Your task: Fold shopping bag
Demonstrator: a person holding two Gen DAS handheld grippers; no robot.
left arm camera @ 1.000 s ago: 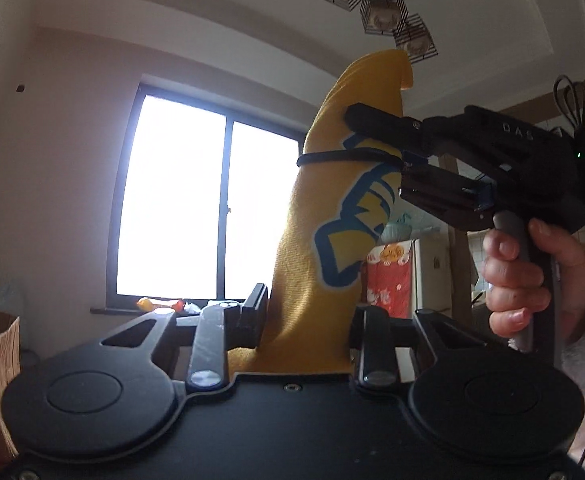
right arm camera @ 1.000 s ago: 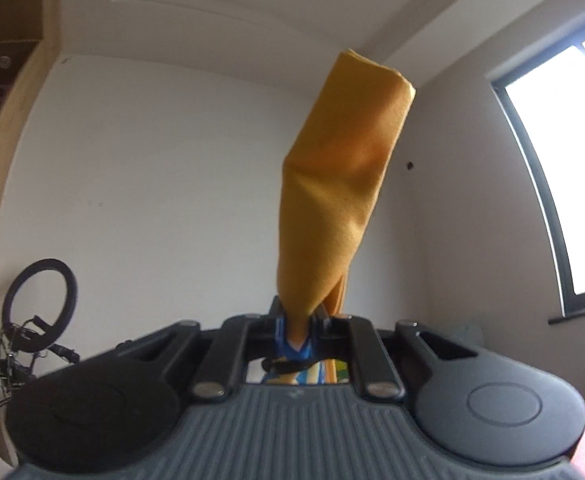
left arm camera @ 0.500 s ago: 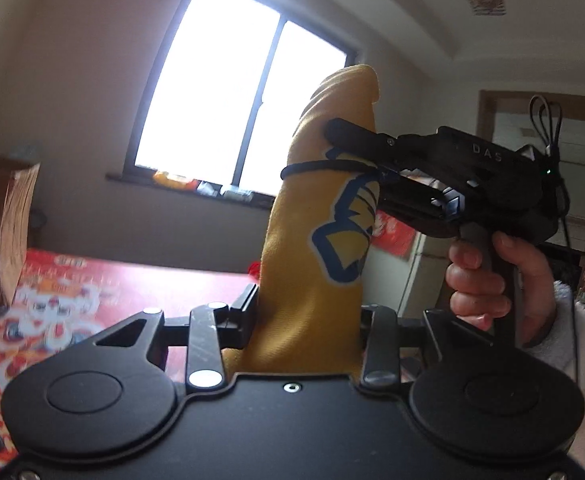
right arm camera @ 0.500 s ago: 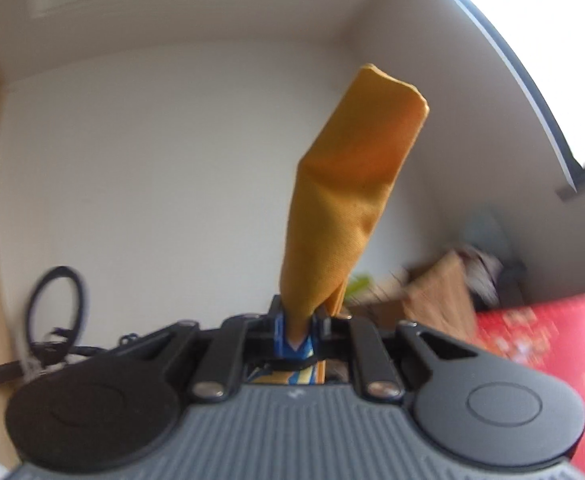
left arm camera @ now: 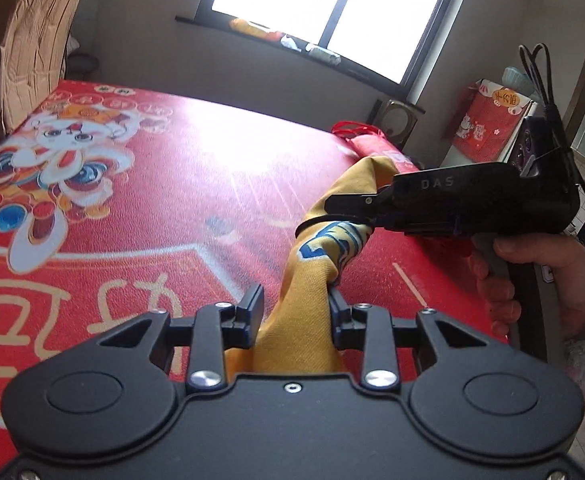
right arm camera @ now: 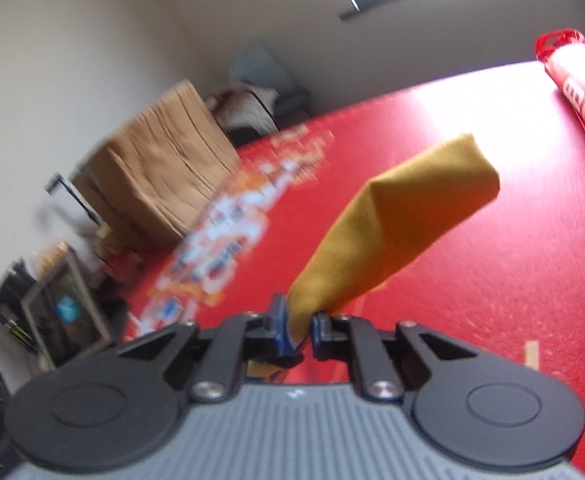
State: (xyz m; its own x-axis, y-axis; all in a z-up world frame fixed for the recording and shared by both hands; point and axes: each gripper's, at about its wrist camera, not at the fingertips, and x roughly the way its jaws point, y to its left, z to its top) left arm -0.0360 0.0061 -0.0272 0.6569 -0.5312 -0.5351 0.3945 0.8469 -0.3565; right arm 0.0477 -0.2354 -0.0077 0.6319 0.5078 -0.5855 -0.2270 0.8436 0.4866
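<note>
The folded yellow shopping bag [left arm camera: 312, 280] with a blue print is rolled into a narrow bundle and held in the air over the red table. My left gripper [left arm camera: 294, 304] is shut on its near end. My right gripper [left arm camera: 344, 206] comes in from the right and pinches the bundle further up, where a thin black cord circles it. In the right wrist view the bag [right arm camera: 392, 224] sticks out from my right gripper [right arm camera: 296, 328], which is shut on it. The bag's far tip hangs free above the tabletop.
The table carries a red cloth [left arm camera: 172, 184] with a cartoon lion print. A brown paper bag [left arm camera: 32, 40] stands at its far left edge. A red folded bag [right arm camera: 576, 76] lies at the far right. A window is behind.
Both grippers have tilted down from pointing at the ceiling and window to pointing at the table, carrying the yellow bundle with them. Both grips stay shut.
</note>
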